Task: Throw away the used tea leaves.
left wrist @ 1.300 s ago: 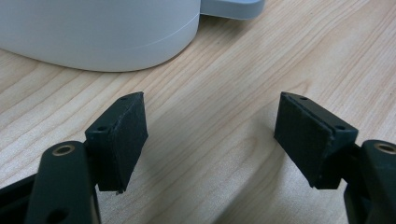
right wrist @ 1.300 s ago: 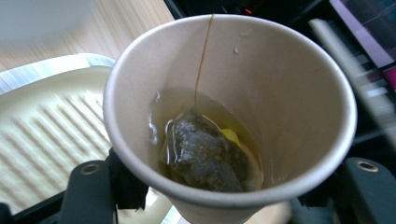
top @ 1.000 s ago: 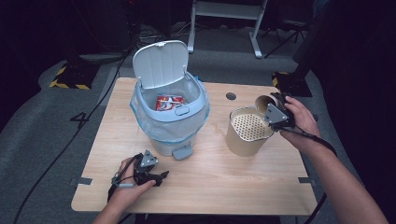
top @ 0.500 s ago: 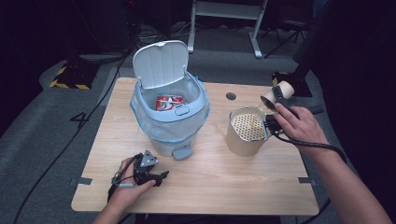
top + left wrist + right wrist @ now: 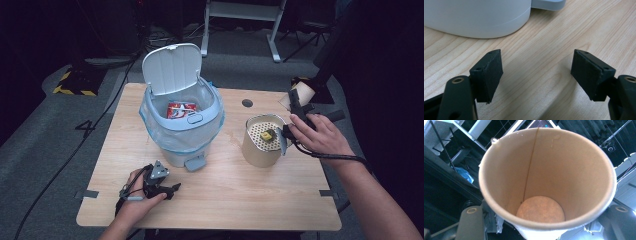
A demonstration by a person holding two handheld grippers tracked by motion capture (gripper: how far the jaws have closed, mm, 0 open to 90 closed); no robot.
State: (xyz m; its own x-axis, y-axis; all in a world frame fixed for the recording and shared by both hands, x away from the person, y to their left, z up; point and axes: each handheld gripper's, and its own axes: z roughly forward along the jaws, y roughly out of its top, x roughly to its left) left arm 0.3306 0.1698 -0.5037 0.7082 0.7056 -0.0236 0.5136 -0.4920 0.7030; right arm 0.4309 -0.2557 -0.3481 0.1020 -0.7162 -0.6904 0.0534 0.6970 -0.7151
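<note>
Right claw (image 5: 296, 102): clamped on paper cup (image 5: 546, 180), empty, mouth toward camera.
Bin (image 5: 181, 134): left of cup, lid up.
Left claw (image 5: 536, 72): apart, idle on bench (image 5: 240, 190).

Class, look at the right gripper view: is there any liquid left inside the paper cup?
No, the paper cup is empty, its dry brown bottom plainly visible.

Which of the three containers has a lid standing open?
The blue-grey bin left of centre; its lid stands upright. The strainer can and paper cup have none.
</note>
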